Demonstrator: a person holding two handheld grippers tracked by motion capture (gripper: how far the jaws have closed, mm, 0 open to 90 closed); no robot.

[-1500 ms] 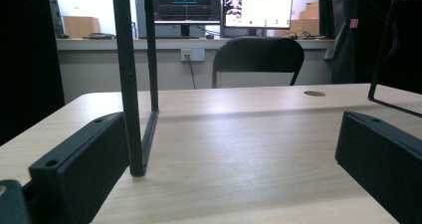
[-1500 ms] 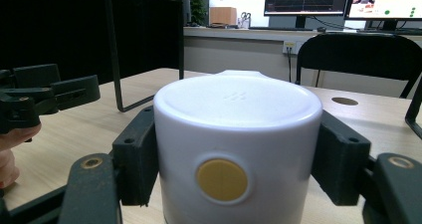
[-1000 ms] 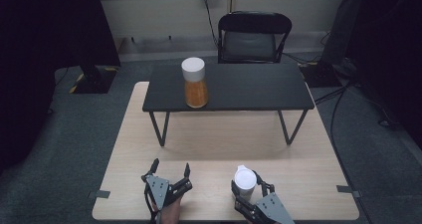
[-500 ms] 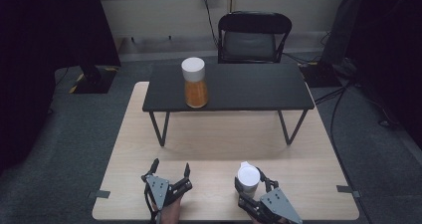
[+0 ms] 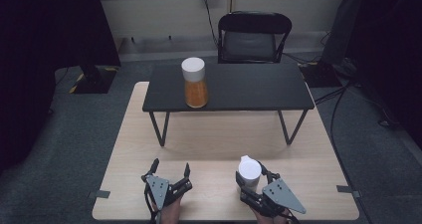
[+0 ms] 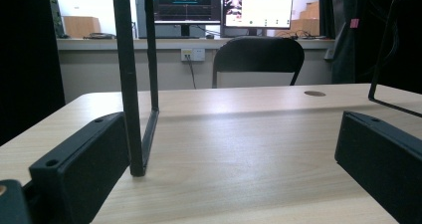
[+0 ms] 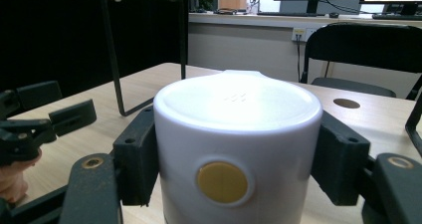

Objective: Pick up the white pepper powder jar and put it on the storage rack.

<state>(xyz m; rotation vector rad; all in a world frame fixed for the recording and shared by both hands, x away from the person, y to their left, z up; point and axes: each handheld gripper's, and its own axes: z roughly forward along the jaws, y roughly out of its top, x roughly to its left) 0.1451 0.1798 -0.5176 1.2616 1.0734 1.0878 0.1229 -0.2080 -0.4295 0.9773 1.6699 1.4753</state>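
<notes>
Right gripper fingers clasp the white container, which has come down slightly onto the near worktop. Left gripper fingers spread, empty. Likely being set down.

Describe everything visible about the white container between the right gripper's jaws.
The white container is a squat, smooth cylinder, plastic by its look, with a slightly domed top, a small spout-like lip at its far edge and a round yellow disc on the near side. It stands upright near the front edge of the light wooden table. The right gripper is shut on it, one black jaw pressed to each side. Whether its base rests on the table cannot be told.
</notes>
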